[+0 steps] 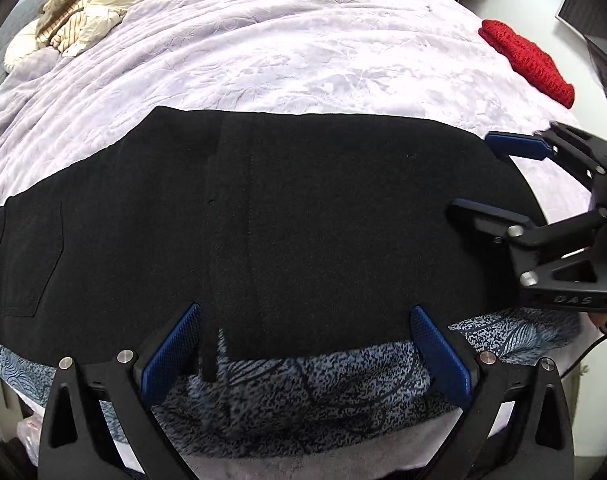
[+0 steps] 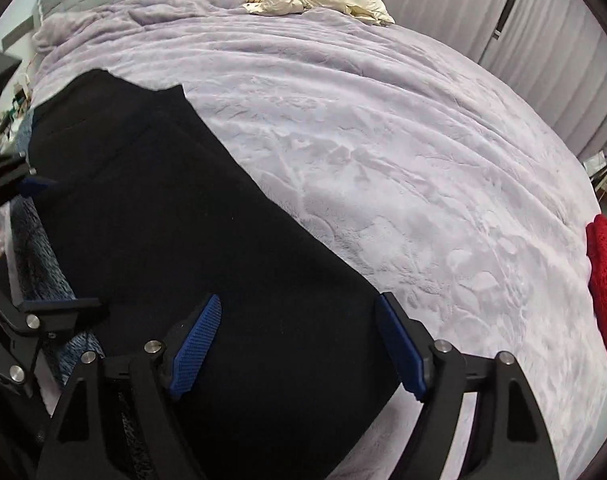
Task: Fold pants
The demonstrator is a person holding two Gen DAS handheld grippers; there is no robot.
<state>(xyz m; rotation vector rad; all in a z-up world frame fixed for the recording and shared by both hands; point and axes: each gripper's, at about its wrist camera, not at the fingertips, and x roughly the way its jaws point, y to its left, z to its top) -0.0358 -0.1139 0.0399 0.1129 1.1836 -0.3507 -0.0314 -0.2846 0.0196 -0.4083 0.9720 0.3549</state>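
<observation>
Left gripper: pitched steeply down over the near edge of the bed, jaws spread wide, blue pads clear of any cloth; released, nothing held.

Right gripper: also pitched down, rolled a little, jaws parted with nothing pinched between them; released. In the left wrist view it enters from the right side, fingers reaching over the end of the garment.

Pants: black, lying flat and folded lengthwise, stretched crosswise just ahead of both grippers, along the near edge of the bed.

Patterned blue-grey blanket: directly beneath the left gripper, under the pants' near edge.

Lilac bedspread: beyond the pants.

Red knit item: far right on the bedspread.

Heap of cream and striped clothes: far left corner.
</observation>
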